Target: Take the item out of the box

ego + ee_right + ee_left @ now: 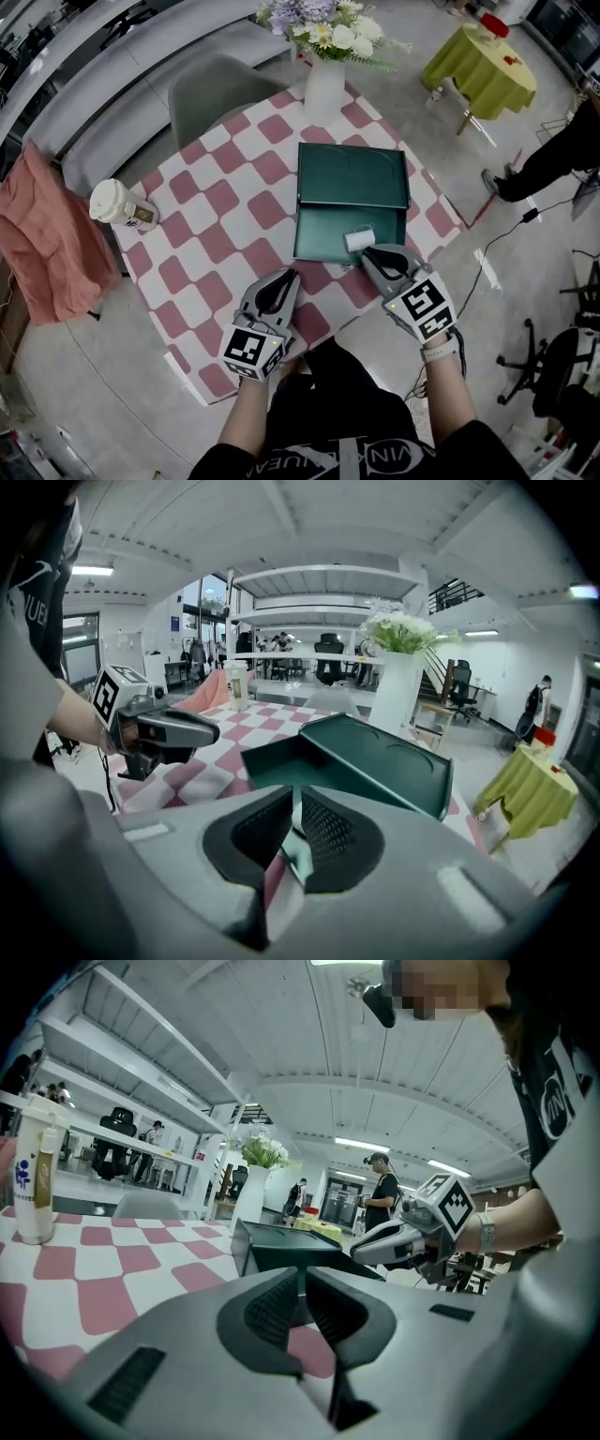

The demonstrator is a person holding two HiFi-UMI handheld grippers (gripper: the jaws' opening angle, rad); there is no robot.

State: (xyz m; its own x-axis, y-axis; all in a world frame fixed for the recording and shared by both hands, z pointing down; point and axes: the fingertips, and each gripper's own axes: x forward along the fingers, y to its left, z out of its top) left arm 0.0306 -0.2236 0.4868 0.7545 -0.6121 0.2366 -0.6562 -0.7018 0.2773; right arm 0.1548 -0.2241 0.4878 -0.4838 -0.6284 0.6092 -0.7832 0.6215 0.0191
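The right tongs (367, 251) are narrowed onto the small white item (359, 239), pinching it at the near right corner of the open green box (323, 236), which sits toward the near right corner of the worktop (202, 202). In the right gripper view a thin pale edge of the item (296, 841) shows between the almost meeting jaws. The left tongs (289, 277) have their jaws together on nothing, low over the worktop's near edge just left of the box. The grip looks slim, so a firm pinch and a straight, slow rise seem wise until the item is above the box wall, and only then a move toward the near edge. If the light box lifts with it, the left tongs could press its near wall down. The raised lid (352, 173) stands on the far side, out of the way
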